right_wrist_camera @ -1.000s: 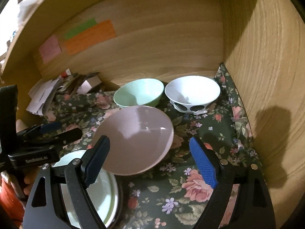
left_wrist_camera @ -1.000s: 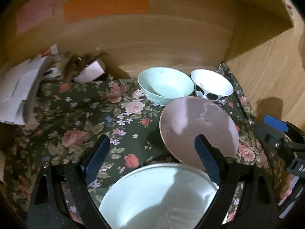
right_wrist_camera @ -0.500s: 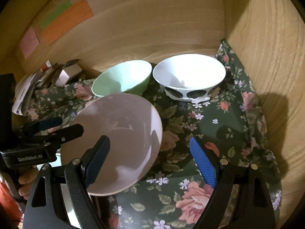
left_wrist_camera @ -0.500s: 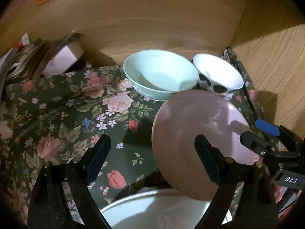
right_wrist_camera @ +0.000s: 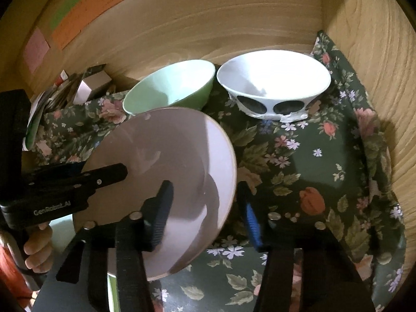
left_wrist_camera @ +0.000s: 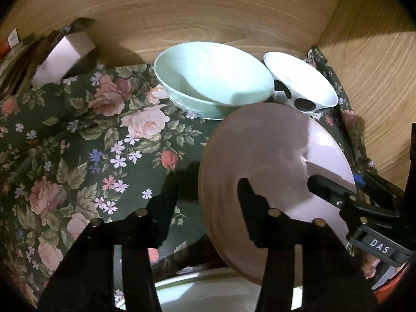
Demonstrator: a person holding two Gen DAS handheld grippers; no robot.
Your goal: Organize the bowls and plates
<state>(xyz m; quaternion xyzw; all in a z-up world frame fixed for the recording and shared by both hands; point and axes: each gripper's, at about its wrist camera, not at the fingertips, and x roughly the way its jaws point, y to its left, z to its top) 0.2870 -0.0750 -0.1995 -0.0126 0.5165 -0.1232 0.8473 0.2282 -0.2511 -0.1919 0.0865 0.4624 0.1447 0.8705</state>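
The step in hand is judged to be a two-gripper pickup of the tilted pink bowl (left_wrist_camera: 273, 161). For a sound lift, both grips should be seated on the rim before raising, and the bowl kept level between them. The left gripper (left_wrist_camera: 205, 197) has just been closing, its jaws astride the bowl's left rim (contact appears made). The right gripper (right_wrist_camera: 205, 205) has likewise been closing astride the right rim. The green bowl (right_wrist_camera: 171, 88) and white bowl (right_wrist_camera: 273, 78) stand farther back on the floral cloth (right_wrist_camera: 312, 161).
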